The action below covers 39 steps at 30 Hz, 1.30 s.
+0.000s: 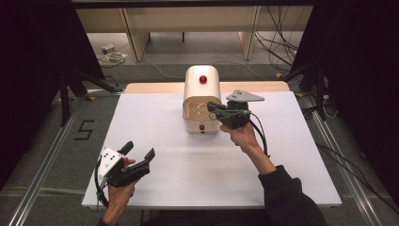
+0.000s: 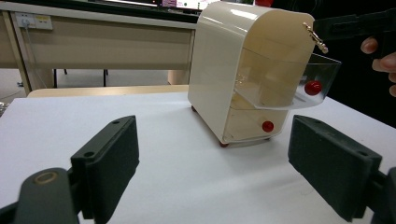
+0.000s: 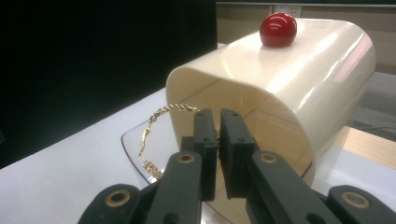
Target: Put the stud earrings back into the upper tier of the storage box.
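Near the far edge of the white matte worktop (image 1: 291, 141), at its middle: a glossy cream plastic box (image 1: 201, 80) with rounded top and a red knob (image 1: 203, 79) on it. Pulled out toward the near edge: an upper clear plastic drawer (image 2: 299, 88), curved at the front, with a small red knob (image 2: 313, 87). Below it a shut drawer with a second red knob (image 2: 267, 126).

Right gripper (image 1: 212, 109) just at the box front, over the open drawer, jaws pressed nearly together on a thin gold chain (image 3: 154, 126); chain hanging in a loop, twisted links, lower end inside the drawer.

Left gripper (image 1: 140, 151) at the near left corner, above the worktop, black flat pads spread wide, holding nothing.

Wide bare surface between left gripper and box. Cables on the floor (image 1: 47, 141) beyond the far edge.
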Each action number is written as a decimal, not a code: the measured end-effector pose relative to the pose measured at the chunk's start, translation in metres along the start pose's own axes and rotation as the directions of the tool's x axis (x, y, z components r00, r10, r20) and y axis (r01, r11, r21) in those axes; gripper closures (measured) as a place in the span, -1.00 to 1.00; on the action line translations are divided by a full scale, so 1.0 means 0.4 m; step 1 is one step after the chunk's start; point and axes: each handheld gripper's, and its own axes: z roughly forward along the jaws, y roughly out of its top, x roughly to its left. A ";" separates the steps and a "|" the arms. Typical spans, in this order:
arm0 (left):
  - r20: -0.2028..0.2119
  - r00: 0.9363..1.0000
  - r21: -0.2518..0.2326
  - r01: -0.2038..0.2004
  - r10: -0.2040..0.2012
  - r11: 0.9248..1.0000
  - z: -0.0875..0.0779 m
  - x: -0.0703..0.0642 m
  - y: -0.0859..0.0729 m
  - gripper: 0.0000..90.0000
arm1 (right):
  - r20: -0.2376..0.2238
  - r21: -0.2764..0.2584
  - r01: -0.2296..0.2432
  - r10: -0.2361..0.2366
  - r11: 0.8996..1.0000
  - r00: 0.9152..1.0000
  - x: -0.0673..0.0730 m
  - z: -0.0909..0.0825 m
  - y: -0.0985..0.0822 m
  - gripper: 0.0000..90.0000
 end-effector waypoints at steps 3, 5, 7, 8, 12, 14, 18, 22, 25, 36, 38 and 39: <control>0.000 1.000 -0.001 -0.002 0.002 1.000 -0.001 0.000 0.000 -0.65 | 0.007 0.008 0.000 0.000 1.000 1.000 -0.001 0.004 -0.003 0.91; -0.001 1.000 -0.001 -0.001 0.001 1.000 0.000 0.000 0.000 -0.65 | 0.005 0.009 -0.007 0.007 1.000 1.000 -0.002 0.007 -0.005 0.91; -0.001 1.000 -0.001 0.000 0.000 1.000 0.000 0.000 0.000 -0.65 | 0.009 0.010 -0.002 0.002 1.000 1.000 -0.004 0.010 -0.006 0.90; -0.001 1.000 -0.001 -0.001 0.001 1.000 -0.001 0.000 0.000 -0.65 | 0.007 0.012 -0.008 0.008 1.000 1.000 -0.004 0.011 -0.007 0.90; -0.001 1.000 -0.002 -0.001 0.001 1.000 -0.001 0.000 0.000 -0.65 | -0.006 0.026 -0.009 0.010 1.000 1.000 -0.004 0.015 -0.008 0.68; -0.001 1.000 -0.002 -0.001 0.001 1.000 -0.001 0.000 0.000 -0.65 | -0.021 0.027 -0.015 0.016 1.000 1.000 -0.004 0.016 -0.009 0.61; -0.001 1.000 -0.002 -0.002 0.002 1.000 -0.001 0.000 0.001 -0.65 | -0.055 0.024 -0.019 0.021 1.000 0.998 -0.001 0.012 -0.005 0.48; 0.000 1.000 -0.002 -0.001 0.001 1.000 -0.001 0.000 0.000 -0.65 | -0.070 0.022 -0.017 0.018 1.000 0.997 0.003 0.010 -0.002 0.44; 0.000 1.000 -0.001 -0.003 0.003 1.000 -0.001 0.000 0.001 -0.65 | -0.084 0.017 -0.013 0.014 1.000 0.996 0.007 0.009 -0.001 0.41; 0.001 1.000 0.001 -0.002 0.002 1.000 -0.001 0.000 0.000 -0.65 | -0.133 0.016 0.001 0.001 1.000 0.991 0.034 -0.001 0.015 0.15; 0.002 1.000 0.000 -0.001 0.001 1.000 0.000 0.000 0.000 -0.65 | -0.139 0.019 0.005 -0.003 1.000 0.990 0.039 -0.002 0.017 0.11; 0.002 1.000 -0.001 0.000 0.000 1.000 0.000 0.000 0.000 -0.65 | -0.143 0.017 0.008 -0.006 1.000 0.990 0.041 -0.002 0.017 0.09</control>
